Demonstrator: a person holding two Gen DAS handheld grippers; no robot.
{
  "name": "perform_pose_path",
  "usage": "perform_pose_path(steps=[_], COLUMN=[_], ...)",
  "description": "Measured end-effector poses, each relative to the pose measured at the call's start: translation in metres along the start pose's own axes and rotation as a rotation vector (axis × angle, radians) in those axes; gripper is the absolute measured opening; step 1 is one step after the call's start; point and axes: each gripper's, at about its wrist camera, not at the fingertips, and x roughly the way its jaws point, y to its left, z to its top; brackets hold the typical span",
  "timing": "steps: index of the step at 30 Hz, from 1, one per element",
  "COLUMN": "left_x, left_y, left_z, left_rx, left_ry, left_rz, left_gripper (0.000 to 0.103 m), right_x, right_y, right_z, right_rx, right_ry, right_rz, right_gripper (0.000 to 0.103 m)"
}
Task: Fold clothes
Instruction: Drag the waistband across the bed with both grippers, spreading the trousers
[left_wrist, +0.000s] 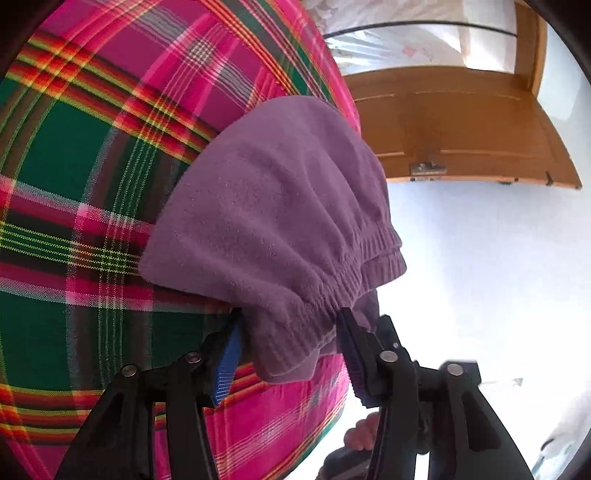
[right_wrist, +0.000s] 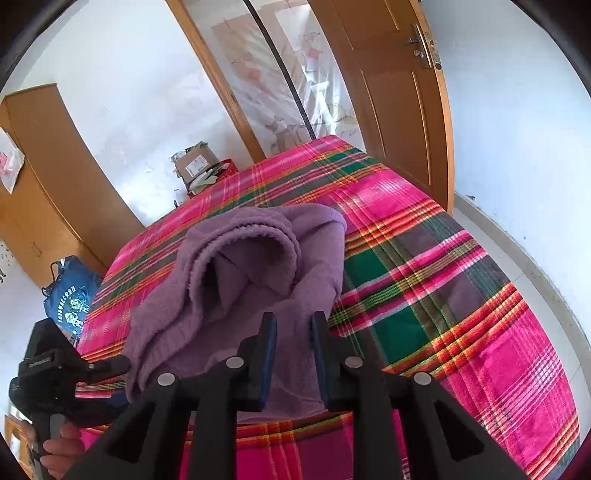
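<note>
Left gripper (left_wrist: 291, 347): jaws apart, with the gathered elastic hem of the purple garment (left_wrist: 280, 221) lying between them. The right-hand pad touches the hem; the left-hand blue pad stands just clear of the cloth, so this reads as a loosened hold rather than a clamp. Right gripper (right_wrist: 293, 350): jaws narrowly apart, straddling a flat layer of the same purple garment (right_wrist: 243, 280); whether the pads press on the cloth cannot be told, and the visible gap suggests they do not. Immediately ahead of both tools, the garment rests as a bunched heap on the plaid bedcover (right_wrist: 443, 288). From the left tool, the body of the garment runs forward and slightly left, its ribbed hem nearest the fingertips and lying across the jaw line. From the right tool, the garment extends forward and left, with a rolled, open cuff or neck facing back toward the camera. Its long axis appears to run away from the right tool toward the far edge of the bed. The left gripper (right_wrist: 107, 365) sits at the garment's near left edge, so both hands are about equally near. Judgement: the next fold requires regripping an edge and drawing it along that axis. Beyond the bed stand a wooden door (right_wrist: 399, 92) and a cardboard box (right_wrist: 195, 162).
</note>
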Motion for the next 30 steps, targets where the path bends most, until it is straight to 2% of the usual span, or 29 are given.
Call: perform_pose_path(steps=[1,2,3,9,12,16,18,21,24,26,30], left_x=[-0.001,-0.003,-0.004,-0.011,-0.019,-0.033,-0.039,-0.047,-0.056,-0.068,-0.088], left_y=[-0.001,-0.002,-0.004,-0.016,-0.021,-0.026,-0.029,-0.035,-0.038,-0.033,-0.022], left_z=[0.001,0.001,0.002,0.004,0.006,0.009,0.010,0.011,0.009,0.007,0.005], left_rx=[-0.007,-0.009,-0.001,0.037,0.040,0.036,0.034,0.044,0.051,0.052,0.055], left_ry=[-0.012,-0.024,-0.035,-0.062,-0.088,-0.130,-0.156,-0.193,-0.214,-0.218,-0.234], left_rz=[-0.011,-0.020,-0.018,-0.013,-0.020,-0.040,-0.050,-0.052,-0.052,-0.057,-0.057], left_gripper=[0.048,0.039,0.037,0.019,0.013,0.012,0.012,0.012,0.012,0.012,0.012], right_x=[-0.003,-0.006,-0.008,0.003,0.013,0.022,0.024,0.026,0.036,0.043,0.047], right_y=[0.003,0.006,0.009,0.021,0.025,0.023,0.019,0.009,0.001,-0.004,-0.012], right_z=[0.000,0.001,0.002,0.005,0.004,0.008,0.013,0.021,0.028,0.032,0.037], right_rx=[-0.010,-0.021,-0.030,-0.033,-0.014,0.022,0.060,0.129,0.174,0.204,0.262], right_ry=[-0.017,-0.032,-0.040,0.005,0.036,0.057,0.047,0.030,0.054,0.070,0.053], right_rz=[0.003,0.009,0.027,0.099,0.152,0.237,0.272,0.306,0.301,0.248,0.279], right_gripper=[0.021,0.021,0.021,0.021,0.021,0.024,0.037,0.041,0.045,0.047,0.047])
